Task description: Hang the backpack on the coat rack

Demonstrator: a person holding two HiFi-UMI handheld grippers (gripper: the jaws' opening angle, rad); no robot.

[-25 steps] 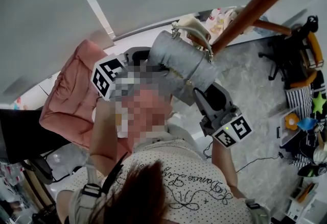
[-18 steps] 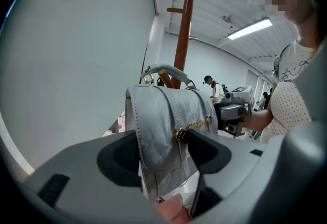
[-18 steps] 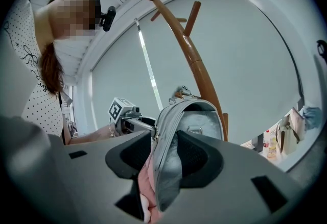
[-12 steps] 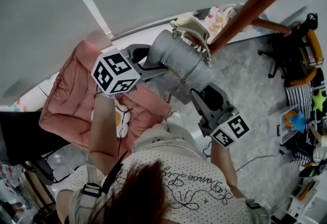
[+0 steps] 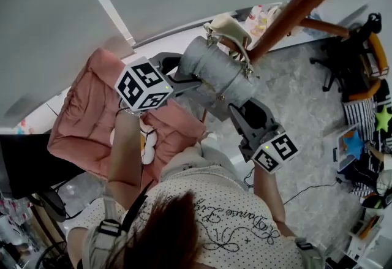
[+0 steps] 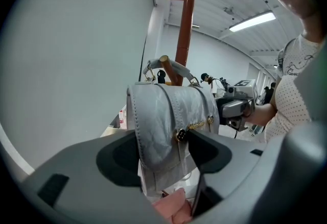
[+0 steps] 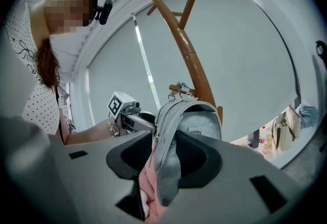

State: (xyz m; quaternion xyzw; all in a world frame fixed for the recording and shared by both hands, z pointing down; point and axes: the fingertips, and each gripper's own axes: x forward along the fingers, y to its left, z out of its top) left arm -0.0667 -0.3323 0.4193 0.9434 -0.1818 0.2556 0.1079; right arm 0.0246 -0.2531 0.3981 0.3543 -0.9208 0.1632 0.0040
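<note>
You hold both forearms raised in front of you, with the grippers facing each other across the backpack (image 5: 223,75). Your left gripper (image 5: 187,79) comes in from the left and tilts slightly down. Its fingers (image 6: 120,159) stand wide and press on the backpack's side edge. Your right gripper (image 5: 236,113) reaches in from the opposite side, nearly level. Its fingers (image 7: 199,159) are closing on the other edge, which lies between them. The backpack is up in the air just beside the rack (image 5: 300,1), its handle (image 6: 173,67) at a short peg (image 6: 163,59).
</note>
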